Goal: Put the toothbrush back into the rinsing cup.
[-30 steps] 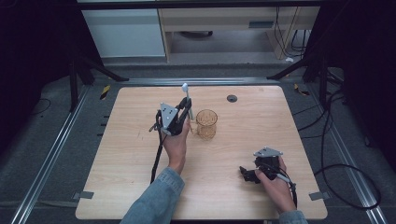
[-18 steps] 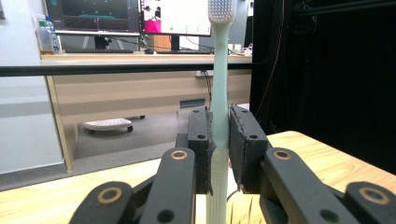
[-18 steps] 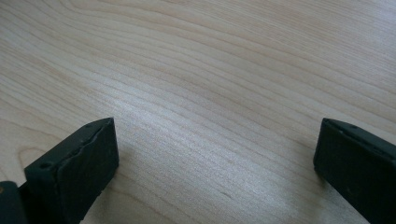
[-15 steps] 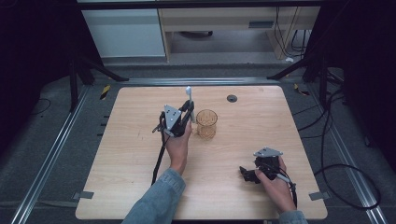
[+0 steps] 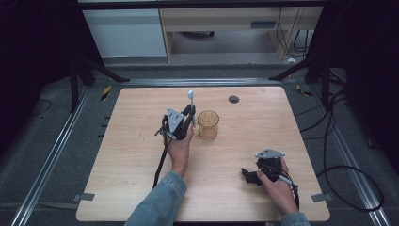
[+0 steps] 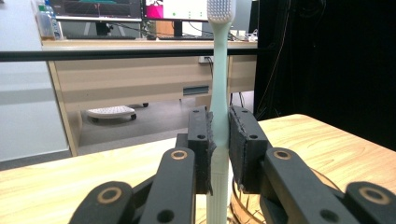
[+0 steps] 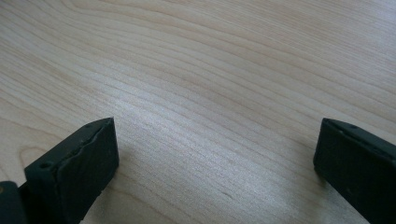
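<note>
The left hand-held gripper (image 6: 219, 154) is clamped on an upright pale green plastic toothbrush (image 6: 218, 84), bristles up, just beside the amber ribbed glass cup (image 5: 208, 125) on the light wooden desk (image 5: 122, 155). The right hand-held gripper (image 7: 215, 154) rests near the desk's edge, jaws apart.

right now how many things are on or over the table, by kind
toothbrush: 1
amber glass cup: 1
small dark disc set in the table top: 1
grippers: 2, left gripper and right gripper
total: 5
</note>
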Demonstrator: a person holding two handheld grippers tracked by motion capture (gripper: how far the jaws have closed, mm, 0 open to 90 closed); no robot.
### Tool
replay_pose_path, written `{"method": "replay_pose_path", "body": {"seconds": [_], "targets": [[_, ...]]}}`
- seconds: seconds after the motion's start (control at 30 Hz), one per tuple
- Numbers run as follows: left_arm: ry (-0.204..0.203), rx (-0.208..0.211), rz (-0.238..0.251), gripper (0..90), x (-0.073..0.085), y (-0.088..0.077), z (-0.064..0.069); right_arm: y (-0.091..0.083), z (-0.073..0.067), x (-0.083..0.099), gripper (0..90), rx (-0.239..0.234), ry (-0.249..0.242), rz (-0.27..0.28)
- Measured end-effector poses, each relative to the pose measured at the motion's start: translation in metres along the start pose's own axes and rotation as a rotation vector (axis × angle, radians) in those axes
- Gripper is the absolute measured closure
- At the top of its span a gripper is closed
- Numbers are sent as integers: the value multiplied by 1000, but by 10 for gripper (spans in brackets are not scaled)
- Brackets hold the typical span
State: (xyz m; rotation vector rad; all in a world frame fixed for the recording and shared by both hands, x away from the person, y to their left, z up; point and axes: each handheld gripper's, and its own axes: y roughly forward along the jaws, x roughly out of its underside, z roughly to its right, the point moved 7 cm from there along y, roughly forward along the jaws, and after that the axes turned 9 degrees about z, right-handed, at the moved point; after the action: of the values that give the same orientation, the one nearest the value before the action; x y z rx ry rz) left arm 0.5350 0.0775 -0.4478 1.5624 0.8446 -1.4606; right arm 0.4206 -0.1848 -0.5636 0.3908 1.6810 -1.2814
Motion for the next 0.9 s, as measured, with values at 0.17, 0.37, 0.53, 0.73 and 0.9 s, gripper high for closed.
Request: {"method": "replay_pose_path", "body": {"seconds": [0.17, 0.37, 0.53, 0.73, 0.9], "targets": [[1, 1, -7, 787, 7, 0, 0, 0, 0, 0, 4, -2, 1, 1], [4, -3, -15, 786, 14, -1, 1, 0, -1, 0, 4, -5, 0, 1], [1, -4, -27, 786, 20, -3, 0, 0, 0, 0, 4, -4, -1, 1], [2, -5, -33, 786, 22, -4, 1, 0, -1, 0, 4, -4, 1, 1], [3, -7, -42, 786, 24, -4, 1, 0, -1, 0, 4, -6, -2, 1]]}}
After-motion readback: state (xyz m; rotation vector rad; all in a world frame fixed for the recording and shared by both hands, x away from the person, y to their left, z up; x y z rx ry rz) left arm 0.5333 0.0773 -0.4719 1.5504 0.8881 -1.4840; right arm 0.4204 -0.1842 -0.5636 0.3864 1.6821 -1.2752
